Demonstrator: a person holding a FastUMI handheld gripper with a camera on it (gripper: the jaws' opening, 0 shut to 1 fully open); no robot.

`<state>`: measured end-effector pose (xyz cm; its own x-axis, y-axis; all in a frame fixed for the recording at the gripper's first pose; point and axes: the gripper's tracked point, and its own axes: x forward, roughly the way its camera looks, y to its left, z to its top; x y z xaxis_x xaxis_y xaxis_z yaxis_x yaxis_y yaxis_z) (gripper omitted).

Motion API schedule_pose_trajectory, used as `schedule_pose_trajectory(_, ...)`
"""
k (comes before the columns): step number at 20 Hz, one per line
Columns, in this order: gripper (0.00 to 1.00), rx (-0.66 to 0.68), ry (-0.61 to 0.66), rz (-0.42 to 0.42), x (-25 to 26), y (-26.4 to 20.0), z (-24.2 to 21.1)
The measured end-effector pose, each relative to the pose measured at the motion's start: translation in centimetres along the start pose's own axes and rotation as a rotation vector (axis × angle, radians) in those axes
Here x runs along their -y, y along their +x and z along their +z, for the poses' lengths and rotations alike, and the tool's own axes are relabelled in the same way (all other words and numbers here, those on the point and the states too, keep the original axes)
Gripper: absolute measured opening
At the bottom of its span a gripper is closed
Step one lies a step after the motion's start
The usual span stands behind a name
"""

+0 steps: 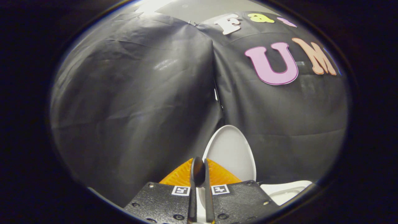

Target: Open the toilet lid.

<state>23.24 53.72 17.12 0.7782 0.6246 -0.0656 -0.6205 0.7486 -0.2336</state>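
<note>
Your tongs [199,174] are closed narrow, the fingers almost touching, and I cannot tell if they pinch the lid's edge or only sit before it. Just behind the fingertips and a little to their right, the white toilet lid [231,152] stands raised, nearly upright, near the black cloth wall [130,102]. I judge the lifting almost done; next you should let go gently. Further right, low, shows the white toilet seat [284,189].

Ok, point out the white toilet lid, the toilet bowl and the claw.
White oval toilet lid [231,149]: gripper view, middle of its raised face.
White toilet bowl [287,190]: gripper view, its rim.
Claw [199,169]: gripper view, between its closed fingertips.
</note>
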Motion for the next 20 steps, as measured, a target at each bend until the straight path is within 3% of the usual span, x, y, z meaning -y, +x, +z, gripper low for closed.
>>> schedule_pose_trajectory(7, 0.3, -0.017, -0.07, -0.057, 0.5, -0.3, -0.8)
schedule_pose_trajectory(10, 0.4, 0.037, -0.064, -0.026, 0.0, -1.1, 1.1)
schedule_pose_trajectory(15, 0.41, 0.163, -0.058, -0.056, 1.0, -4.7, 6.5)
schedule_pose_trajectory(20, 0.41, 0.188, -0.04, -0.147, 5.8, -8.7, 9.5)
